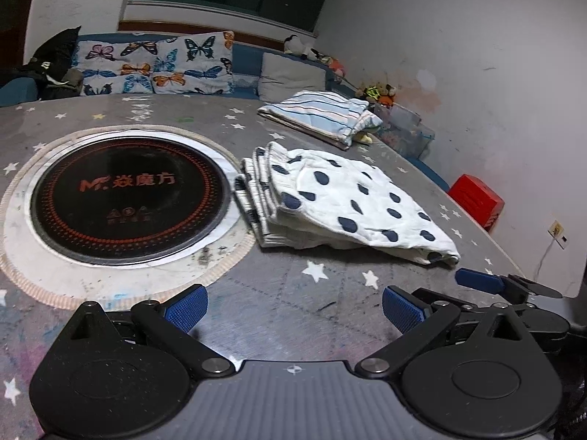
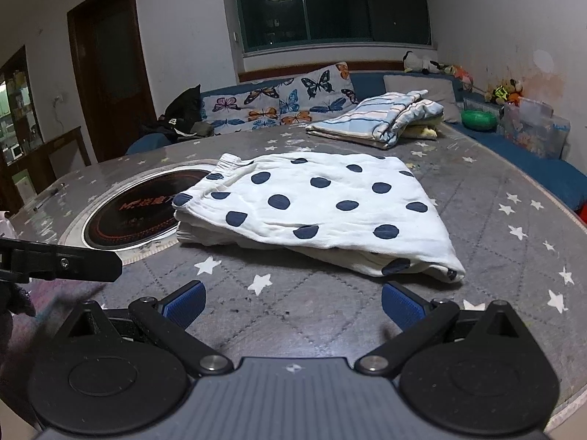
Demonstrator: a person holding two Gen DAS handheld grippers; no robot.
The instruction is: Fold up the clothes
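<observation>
— What's the biggest thing in front of you?

— The round table [image 2: 330, 315], under a grey quilted cover with white stars. Set into it is a black induction hob [image 1: 128, 198] with red lettering; from the left gripper's camera it sits at about ten o'clock.

— And the clothes?

— A white garment with navy dots [image 2: 323, 209], folded into a flat bundle, lies on the cover just beside the hob, its elastic waistband edge touching the hob's pale rim. From the right gripper [image 2: 293, 304] it is dead ahead at twelve o'clock, near but apart from the fingertips. From the left gripper [image 1: 295, 310] it lies at about one o'clock, also apart.

— Anything farther back?

— A folded blue-striped cloth [image 2: 378, 117] near the table's far edge, at one o'clock in both views, well apart from the dotted bundle. Behind it, butterfly-print cushions [image 1: 154, 62] on a blue sofa.

— The claws?

— Both stand released, blue pads [image 2: 187, 302] spread wide over bare cover, nothing between them. The right gripper's fingertip shows in the left view at three o'clock; the left one's black finger enters the right view at nine o'clock.
</observation>
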